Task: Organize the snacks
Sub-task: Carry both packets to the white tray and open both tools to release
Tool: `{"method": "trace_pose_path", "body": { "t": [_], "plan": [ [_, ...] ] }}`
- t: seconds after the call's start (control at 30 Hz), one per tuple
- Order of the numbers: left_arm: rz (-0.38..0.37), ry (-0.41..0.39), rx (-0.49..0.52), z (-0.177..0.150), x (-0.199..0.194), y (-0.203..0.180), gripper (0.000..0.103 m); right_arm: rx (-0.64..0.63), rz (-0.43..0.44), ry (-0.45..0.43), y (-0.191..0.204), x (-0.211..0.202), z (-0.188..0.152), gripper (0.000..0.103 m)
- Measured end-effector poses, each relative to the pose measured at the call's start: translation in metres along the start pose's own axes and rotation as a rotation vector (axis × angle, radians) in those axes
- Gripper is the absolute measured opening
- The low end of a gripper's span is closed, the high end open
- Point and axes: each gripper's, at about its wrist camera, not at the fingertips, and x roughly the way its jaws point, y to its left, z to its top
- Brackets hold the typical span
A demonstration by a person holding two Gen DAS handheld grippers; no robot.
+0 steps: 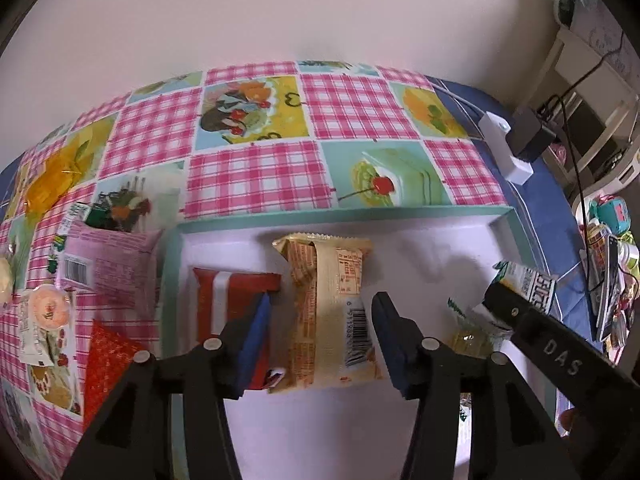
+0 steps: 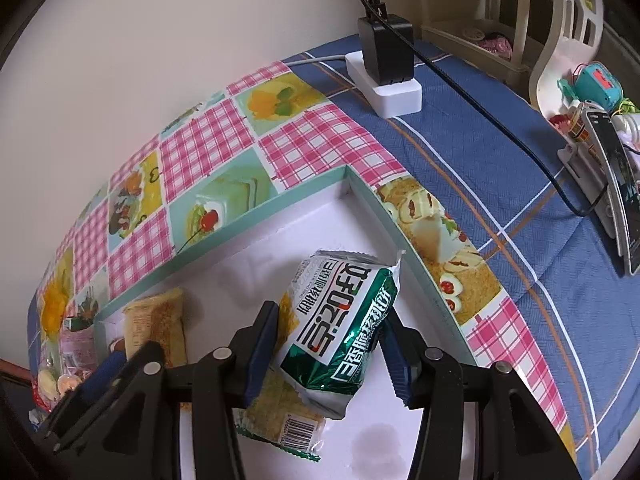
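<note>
Left wrist view looks down into a shallow white tray with a mint green rim, which lies on a checked tablecloth. The left gripper stands over a yellow snack packet that lies flat on the tray floor, just beside a red packet. Its jaws are apart, and I see a gap between each pad and the wrapper, so it does not press the packet; I judge the packet has been laid here in a row with the red one. More snacks, among them a pink packet, wait on the cloth left of the tray.

In the right wrist view, the right gripper holds a green packet between its blue pads, tilted, above another packet with a barcode on the tray floor. It is near the right wall of the tray, probably to fill that side.

Open white floor remains between the yellow packet and the green one, and toward the far rim. The two grippers work close together, so the right one should stay on its own side. A white power strip and its cables lie well apart from the tray.
</note>
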Motion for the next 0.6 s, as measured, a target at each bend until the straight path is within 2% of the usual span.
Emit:
{"method": "trace_pose_path", "body": {
  "t": [0.1,0.13,0.17,0.2,0.27,0.43,0.5,0.57,0.6],
  "plan": [
    [-0.004,-0.009,-0.021,0.002,-0.008,0.006,0.055,-0.006,-0.005,0.009,0.001,0.002,0.0,0.054],
    [-0.004,-0.012,-0.029,0.002,-0.01,0.009,0.064,-0.01,-0.005,0.011,0.002,0.003,-0.001,0.054],
    [0.002,-0.016,-0.037,0.002,-0.013,0.012,0.08,-0.014,-0.003,0.009,0.003,0.003,-0.001,0.058],
    [0.01,-0.024,-0.041,0.003,-0.016,0.014,0.085,-0.019,0.001,0.007,0.004,0.002,-0.001,0.061],
    [0.03,-0.042,-0.045,0.003,-0.022,0.018,0.087,-0.029,0.001,-0.002,0.007,0.0,-0.002,0.068],
    [0.075,-0.057,-0.065,0.002,-0.029,0.032,0.087,-0.05,0.0,-0.016,0.015,-0.007,-0.003,0.072],
    [0.081,-0.053,-0.084,0.0,-0.028,0.04,0.092,-0.057,0.0,-0.017,0.019,-0.01,-0.005,0.076],
    [0.089,-0.055,-0.099,-0.001,-0.029,0.047,0.093,-0.066,0.0,-0.021,0.022,-0.012,-0.008,0.093],
    [0.101,-0.055,-0.102,-0.002,-0.029,0.05,0.093,-0.073,0.001,-0.027,0.024,-0.014,-0.01,0.099]
  ]
}}
